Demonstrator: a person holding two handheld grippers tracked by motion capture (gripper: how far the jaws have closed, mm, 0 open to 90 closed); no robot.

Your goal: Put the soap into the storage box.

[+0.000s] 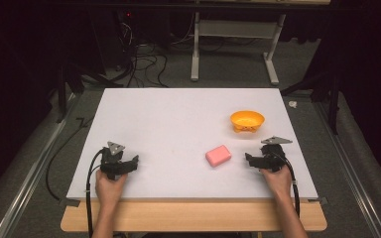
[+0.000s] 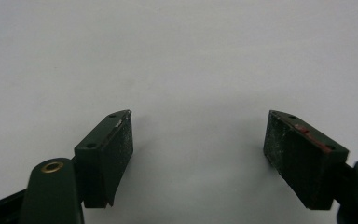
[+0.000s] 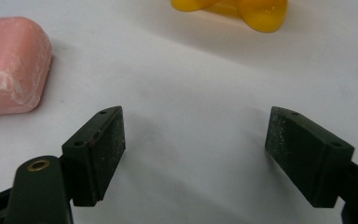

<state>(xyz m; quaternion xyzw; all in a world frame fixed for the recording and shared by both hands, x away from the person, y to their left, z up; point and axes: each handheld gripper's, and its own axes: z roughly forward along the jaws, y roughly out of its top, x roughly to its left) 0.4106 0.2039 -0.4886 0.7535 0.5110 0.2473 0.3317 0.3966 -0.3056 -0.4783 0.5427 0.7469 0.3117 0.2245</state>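
1. Soap (image 1: pixel 218 155) on table (image 1: pixel 178 124), just left of right gripper (image 1: pixel 250 159), nearer than left gripper (image 1: pixel 134 161).
2. Long axis slanting toward bowl (image 1: pixel 247 120).
3. Both grippers agape, empty.

White tabletop (image 1: pixel 168 134) on a pale wooden board (image 1: pixel 193 216), near edge jutting out below. Grey carpeted floor (image 1: pixel 228 69) all round, with a tangle of black cables (image 1: pixel 144 62) far left and a white metal stand (image 1: pixel 235 44) on two legs far centre; metal rails (image 1: pixel 27 181) running near to far along left and right sides. Dark surroundings beyond, black on both flanks, light falling evenly on the tabletop.
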